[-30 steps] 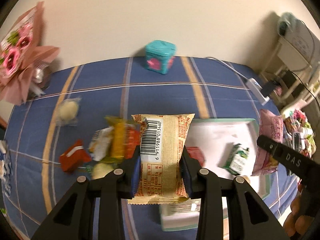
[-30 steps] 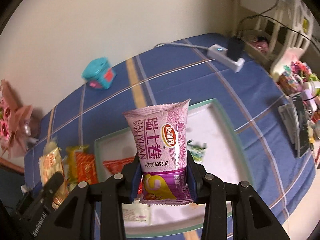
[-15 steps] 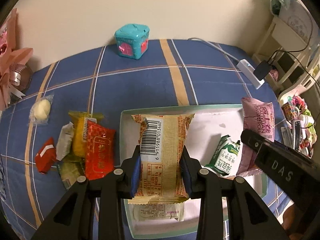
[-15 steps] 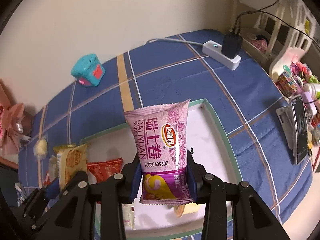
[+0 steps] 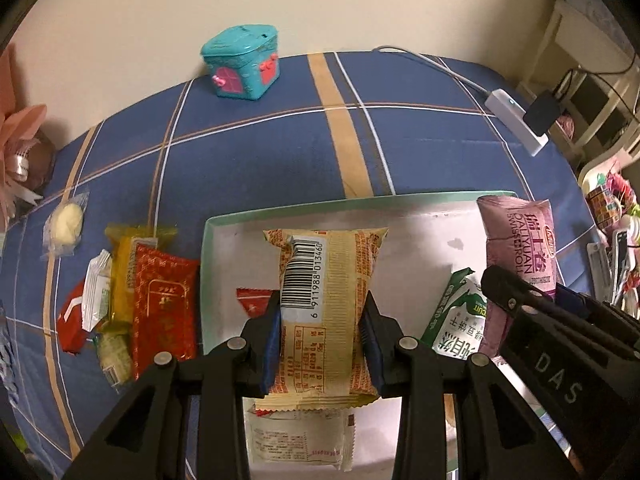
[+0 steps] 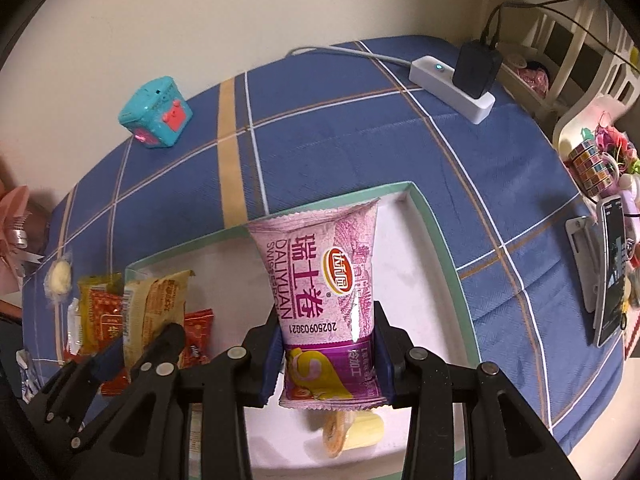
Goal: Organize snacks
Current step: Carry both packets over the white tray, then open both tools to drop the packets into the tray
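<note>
Left gripper pinches yellow packet, right gripper pink packet — hiding tray contents.

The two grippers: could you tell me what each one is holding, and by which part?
The left gripper pinches the yellow barcode snack packet across its lower sides. The right gripper pinches the pink Swiss roll packet across its lower end. Both hang over the tray.
</note>
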Demonstrator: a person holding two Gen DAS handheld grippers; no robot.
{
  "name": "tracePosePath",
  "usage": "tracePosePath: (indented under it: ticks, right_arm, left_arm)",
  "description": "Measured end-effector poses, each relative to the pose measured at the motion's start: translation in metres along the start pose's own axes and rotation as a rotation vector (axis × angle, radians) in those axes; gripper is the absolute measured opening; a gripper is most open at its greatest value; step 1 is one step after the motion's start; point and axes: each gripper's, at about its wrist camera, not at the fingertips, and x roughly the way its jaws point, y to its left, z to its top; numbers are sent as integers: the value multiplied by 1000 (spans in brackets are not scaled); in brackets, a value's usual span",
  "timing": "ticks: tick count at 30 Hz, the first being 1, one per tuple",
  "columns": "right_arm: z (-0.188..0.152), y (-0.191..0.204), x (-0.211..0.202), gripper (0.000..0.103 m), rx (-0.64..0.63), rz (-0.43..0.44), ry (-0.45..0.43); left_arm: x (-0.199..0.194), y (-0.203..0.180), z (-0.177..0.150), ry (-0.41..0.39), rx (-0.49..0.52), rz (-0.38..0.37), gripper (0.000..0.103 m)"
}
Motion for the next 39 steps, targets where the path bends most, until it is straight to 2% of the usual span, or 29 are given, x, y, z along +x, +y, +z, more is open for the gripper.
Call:
tracePosePath:
  ticks: [6, 20, 22, 24, 25, 29, 30, 33, 36, 39]
  right_arm:
    - [-2, -12, 10, 42, 30, 10, 32]
    - [-4, -9, 24, 42, 9, 18, 75]
    - [-3, -10, 25, 46, 11, 15, 80]
    - [0, -12, 26, 70, 27, 18, 85]
    - [1, -12, 27, 74, 33, 25, 86]
    - [2, -12, 24, 75, 26, 21, 79]
    - [2, -12, 23, 78, 23, 15, 78]
    - [3, -12, 20, 87, 20, 3, 70]
    - [4, -13, 15, 91, 8, 0, 61]
    - [7, -16, 4, 97, -14, -17, 37]
  left_arm:
    - [4, -13, 0, 10, 25, 17, 38]
    - [24, -27, -8, 69, 56, 46, 38]
    - [24, -28, -8, 72, 57, 42, 38]
    - [26, -29, -7, 75, 59, 40, 43]
    - [26, -29, -6, 74, 57, 39, 45]
    - [25, -26, -5, 73, 42, 52, 55]
    - [25, -26, -5, 75, 37, 52, 60]
    - [25, -25, -4, 77, 27, 44, 66]
    - [21, -26, -3, 70, 16, 27, 78]
    - [12, -26, -1, 52, 4, 14, 79]
